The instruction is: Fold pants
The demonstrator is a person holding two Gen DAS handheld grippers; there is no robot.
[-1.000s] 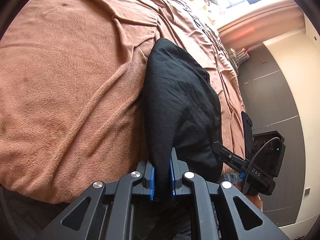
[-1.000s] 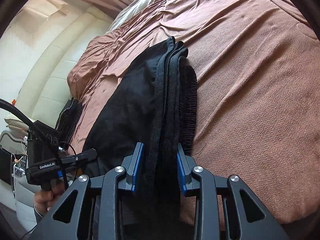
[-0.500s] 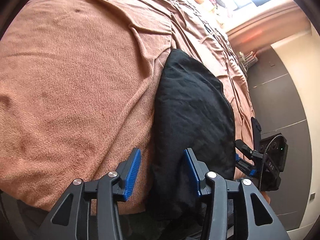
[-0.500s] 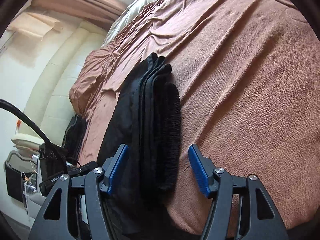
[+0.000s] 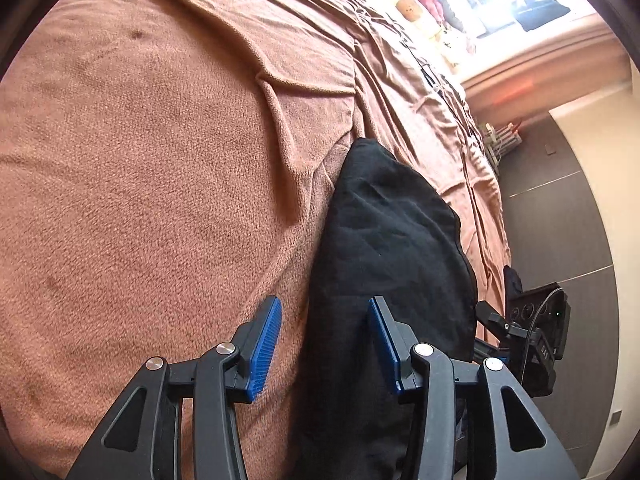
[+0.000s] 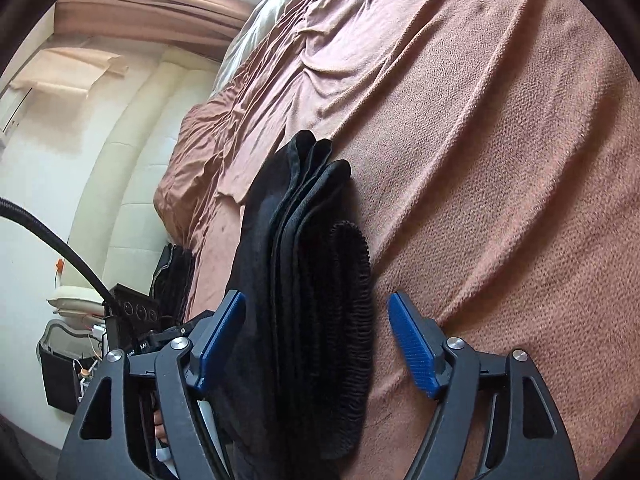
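The folded black pants [image 5: 384,264] lie on the bed [image 5: 160,160]. Both the left hand-held gripper [image 5: 324,340] and the right hand-held gripper [image 6: 316,340] have just been opening; their pads straddle the pants without pressing.

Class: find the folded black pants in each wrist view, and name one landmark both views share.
Left wrist: folded black pants lie right of centre, running down between the open jaws.
Right wrist: they lie at centre, stacked edges and ribbed waistband showing, between the open jaws.
Shared landmark: the brown blanket beneath them.
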